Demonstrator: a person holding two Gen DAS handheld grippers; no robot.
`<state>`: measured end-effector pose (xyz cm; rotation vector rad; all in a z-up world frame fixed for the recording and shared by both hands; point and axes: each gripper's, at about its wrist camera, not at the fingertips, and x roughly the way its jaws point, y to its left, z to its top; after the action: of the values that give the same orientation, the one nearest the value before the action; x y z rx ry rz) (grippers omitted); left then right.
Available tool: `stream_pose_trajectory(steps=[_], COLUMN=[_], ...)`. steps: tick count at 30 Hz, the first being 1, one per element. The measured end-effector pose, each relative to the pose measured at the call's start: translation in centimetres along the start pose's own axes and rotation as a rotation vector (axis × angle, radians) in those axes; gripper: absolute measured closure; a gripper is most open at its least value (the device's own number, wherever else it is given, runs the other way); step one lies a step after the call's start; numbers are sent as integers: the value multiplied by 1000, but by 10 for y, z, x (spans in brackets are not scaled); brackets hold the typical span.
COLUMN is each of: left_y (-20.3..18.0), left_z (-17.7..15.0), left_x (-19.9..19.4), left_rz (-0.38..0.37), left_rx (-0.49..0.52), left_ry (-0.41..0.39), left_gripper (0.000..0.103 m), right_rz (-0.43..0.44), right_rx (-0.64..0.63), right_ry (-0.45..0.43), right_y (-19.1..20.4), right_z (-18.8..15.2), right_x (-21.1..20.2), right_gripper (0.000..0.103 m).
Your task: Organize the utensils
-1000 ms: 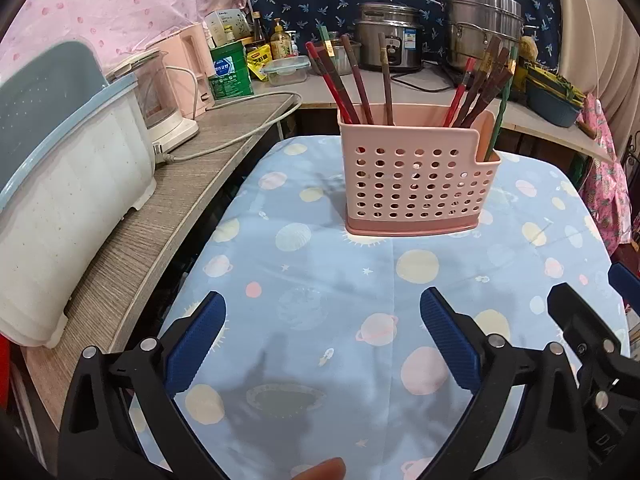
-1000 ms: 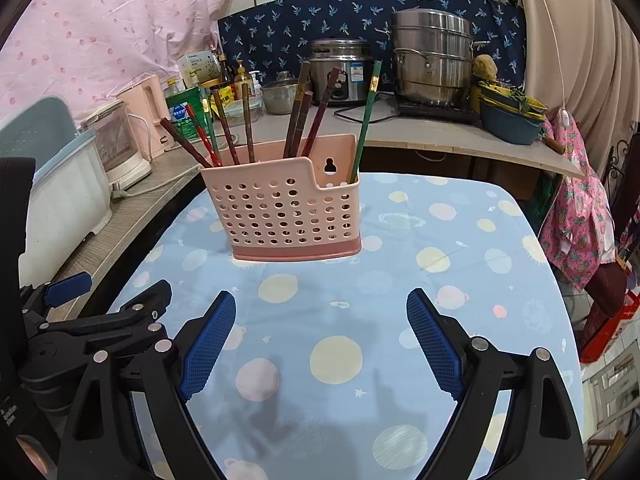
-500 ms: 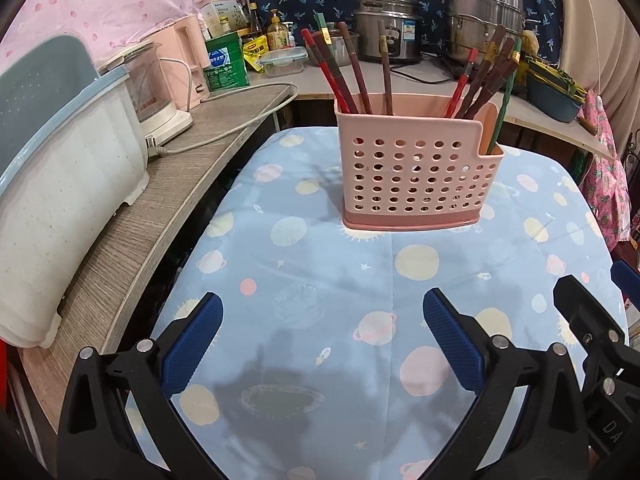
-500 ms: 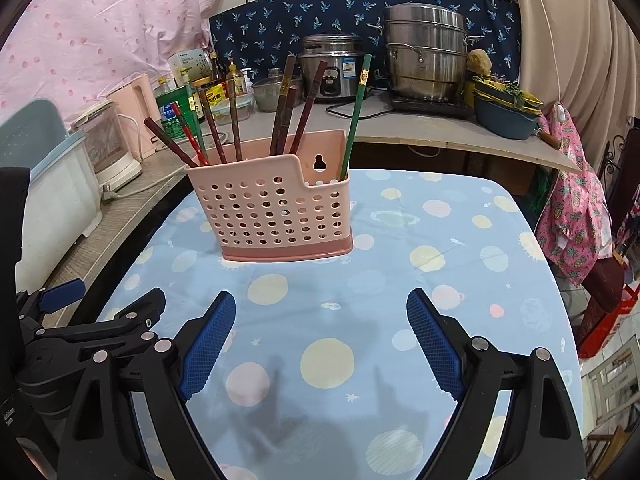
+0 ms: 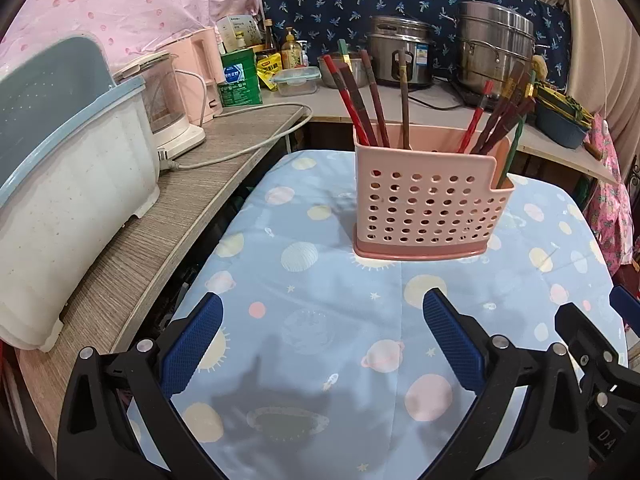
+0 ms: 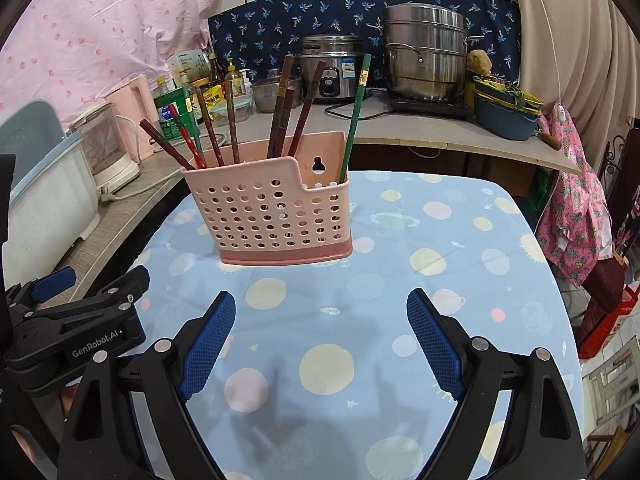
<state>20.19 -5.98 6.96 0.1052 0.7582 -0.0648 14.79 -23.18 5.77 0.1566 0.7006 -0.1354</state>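
A pink perforated utensil holder (image 5: 430,208) (image 6: 272,216) stands upright on a table covered by a blue planet-print cloth (image 5: 332,320) (image 6: 400,248). Several chopsticks (image 5: 366,100) (image 6: 208,136), red, brown and green, lean out of its compartments. My left gripper (image 5: 322,344) hovers open over the cloth, well short of the holder, nothing between its blue pads. My right gripper (image 6: 320,342) is likewise open and empty, short of the holder. Each wrist view catches the other gripper at its edge.
A grey wooden counter (image 5: 160,216) runs along the left with a white and blue bin (image 5: 68,184), a blender and a loose power cord (image 5: 240,148). Behind the table stand a rice cooker (image 6: 330,68), steel pots (image 6: 426,54), bottles and a blue bowl (image 6: 506,116). Pink clothing hangs at right.
The holder has drifted slightly in both views, so both grippers shifted a little. A fingertip at the bottom of the left wrist view is gone. Both grippers stayed open.
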Motion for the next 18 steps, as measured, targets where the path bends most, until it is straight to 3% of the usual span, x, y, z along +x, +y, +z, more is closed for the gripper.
stream_pose_trajectory(steps=[18], left_y=[-3], left_z=[5], left_x=[8], left_rz=[-1], left_rx=[5], left_ry=[27], left_gripper=[7], right_rz=[3], right_rx=[-1], right_ry=[-3], right_y=[3], right_z=[3], right_x=[2], right_gripper=[19])
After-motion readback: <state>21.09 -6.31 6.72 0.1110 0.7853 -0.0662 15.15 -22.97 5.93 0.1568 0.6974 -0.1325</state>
